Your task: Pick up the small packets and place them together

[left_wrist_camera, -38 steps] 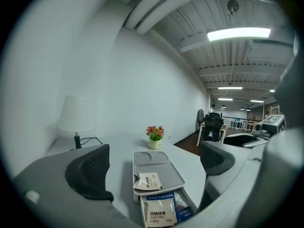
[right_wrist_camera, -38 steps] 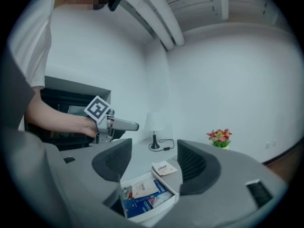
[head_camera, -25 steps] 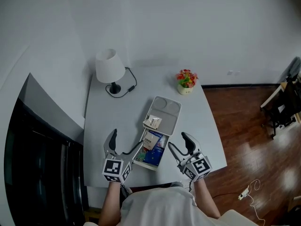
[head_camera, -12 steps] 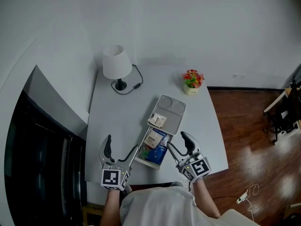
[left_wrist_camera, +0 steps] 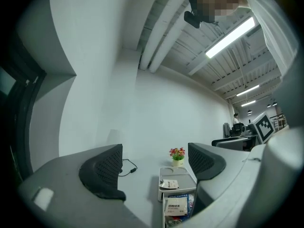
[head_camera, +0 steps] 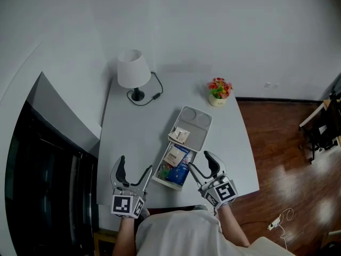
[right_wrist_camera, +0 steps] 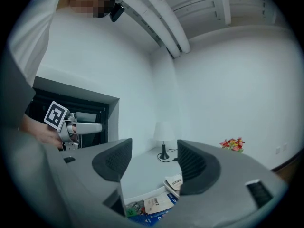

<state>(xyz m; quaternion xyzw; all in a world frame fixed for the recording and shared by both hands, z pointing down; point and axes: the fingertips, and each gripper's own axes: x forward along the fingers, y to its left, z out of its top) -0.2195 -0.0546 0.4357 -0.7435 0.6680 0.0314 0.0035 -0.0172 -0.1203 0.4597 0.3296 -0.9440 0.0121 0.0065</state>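
Note:
A grey two-part tray (head_camera: pixel 198 128) lies aslant in the middle of the white table. A small white packet (head_camera: pixel 180 135) sits at the near end of its far part. The nearer part holds a white packet (head_camera: pixel 173 156) on a blue one (head_camera: pixel 183 170), with a green packet (head_camera: pixel 162 173) at the near left. My left gripper (head_camera: pixel 135 167) hovers left of the tray's near end, jaws closing with nothing between them. My right gripper (head_camera: pixel 200 161) stands open just right of it, empty. The left gripper view shows the small packet (left_wrist_camera: pixel 169 184) ahead.
A white lamp (head_camera: pixel 132 71) with a black cord stands at the far left of the table (head_camera: pixel 133 127). A small flower pot (head_camera: pixel 218 92) stands at the far right. A dark panel borders the table's left side. Wooden floor lies to the right.
My left gripper has drawn back from the tray's near end toward the table's near left corner, its jaws a little narrower. The right gripper has barely moved.

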